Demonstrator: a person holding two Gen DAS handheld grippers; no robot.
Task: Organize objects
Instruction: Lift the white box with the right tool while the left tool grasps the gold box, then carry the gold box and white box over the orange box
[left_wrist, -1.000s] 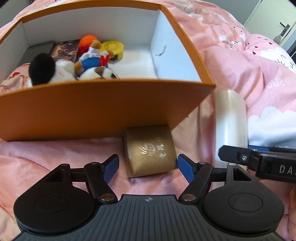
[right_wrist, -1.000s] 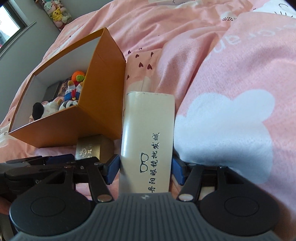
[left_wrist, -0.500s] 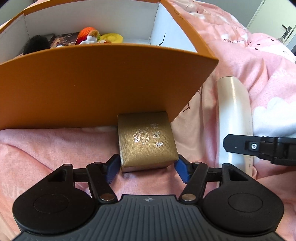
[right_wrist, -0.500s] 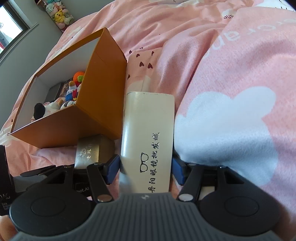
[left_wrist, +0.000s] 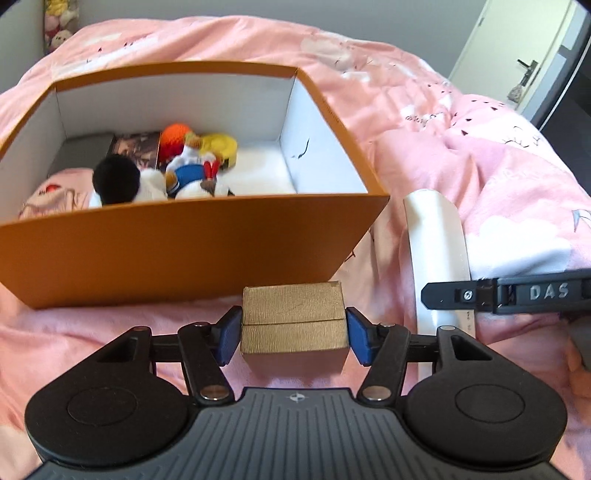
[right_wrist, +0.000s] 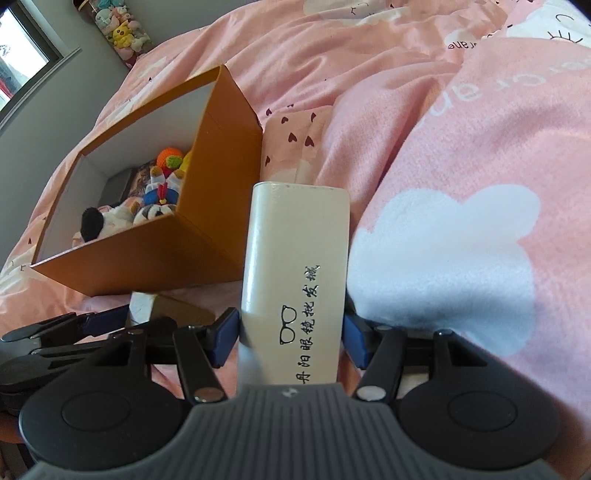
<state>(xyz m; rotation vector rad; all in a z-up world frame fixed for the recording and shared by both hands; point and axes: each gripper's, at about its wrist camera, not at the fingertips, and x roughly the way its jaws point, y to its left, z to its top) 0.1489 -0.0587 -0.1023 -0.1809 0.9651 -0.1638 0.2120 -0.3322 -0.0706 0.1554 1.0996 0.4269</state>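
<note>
My left gripper is shut on a small gold box and holds it lifted above the pink bedspread, just in front of the orange box. The orange box is open and holds plush toys, a yellow item and a dark book. My right gripper is shut on a long white glasses case with black print, to the right of the orange box. The case also shows in the left wrist view. The gold box shows in the right wrist view.
A pink bedspread with white clouds covers the bed, with a raised fold to the right. A door is at the far right. Plush toys stand by a window at the far left.
My left gripper closed on the gold box and lifted it off the bedspread, and the view now looks down into the orange box. The right gripper keeps holding the glasses case, raised slightly.
</note>
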